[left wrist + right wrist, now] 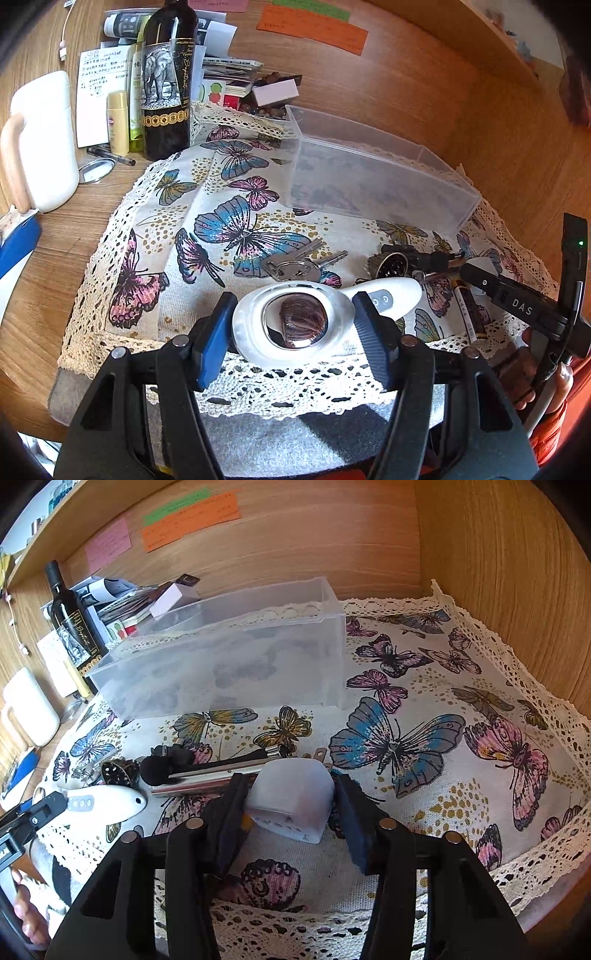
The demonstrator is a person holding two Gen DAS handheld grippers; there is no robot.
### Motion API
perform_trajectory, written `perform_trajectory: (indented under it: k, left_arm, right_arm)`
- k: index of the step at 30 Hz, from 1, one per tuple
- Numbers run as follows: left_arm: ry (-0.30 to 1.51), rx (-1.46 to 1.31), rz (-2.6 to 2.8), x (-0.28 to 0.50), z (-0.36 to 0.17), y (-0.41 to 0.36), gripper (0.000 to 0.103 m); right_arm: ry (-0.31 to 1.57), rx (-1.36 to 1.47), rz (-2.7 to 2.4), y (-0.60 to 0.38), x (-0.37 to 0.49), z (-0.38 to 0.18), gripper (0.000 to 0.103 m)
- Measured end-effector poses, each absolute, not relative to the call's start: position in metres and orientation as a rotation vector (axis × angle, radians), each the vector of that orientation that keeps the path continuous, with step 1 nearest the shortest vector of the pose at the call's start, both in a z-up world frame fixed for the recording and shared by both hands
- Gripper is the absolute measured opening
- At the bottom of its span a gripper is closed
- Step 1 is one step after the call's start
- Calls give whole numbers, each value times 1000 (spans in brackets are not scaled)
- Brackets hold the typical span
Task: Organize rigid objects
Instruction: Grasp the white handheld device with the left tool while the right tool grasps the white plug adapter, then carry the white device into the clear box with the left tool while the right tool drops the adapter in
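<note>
My left gripper [293, 325] has its jaws around the round head of a white handheld device with a shiny metal center [295, 323] lying on the butterfly cloth [207, 206]; the pads touch its sides. My right gripper [290, 799] is closed on a white plug adapter [291, 797] resting on the cloth. A clear plastic bin [373, 173] stands empty behind; it also shows in the right wrist view [229, 657]. Keys [295, 264] lie just beyond the device. A black brush and metal tube [207, 770] lie left of the adapter.
A wine bottle [168, 81], a white jug [40, 140], a small yellow bottle [118, 122], papers and boxes crowd the back left. A small round metal grinder [393, 264] and a dark stick [469, 310] lie on the right. Wooden walls [498, 572] enclose the back and right.
</note>
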State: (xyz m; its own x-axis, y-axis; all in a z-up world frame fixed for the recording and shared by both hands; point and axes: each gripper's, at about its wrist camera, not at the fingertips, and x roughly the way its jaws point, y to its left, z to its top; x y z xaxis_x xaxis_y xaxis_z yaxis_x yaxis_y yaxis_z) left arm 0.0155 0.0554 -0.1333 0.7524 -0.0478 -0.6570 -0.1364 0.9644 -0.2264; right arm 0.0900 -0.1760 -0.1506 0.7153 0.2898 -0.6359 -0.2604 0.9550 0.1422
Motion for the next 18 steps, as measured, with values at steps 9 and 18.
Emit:
perform_trajectory:
  k: [9,18]
  left_arm:
    - [652,-230,30,16,-106,57,63]
    - [569,-207,30,33,-74,60,63]
  right_arm:
    - [668,39,284,-189,81,-141,45]
    - [574,34,275,-195,77,-108,45]
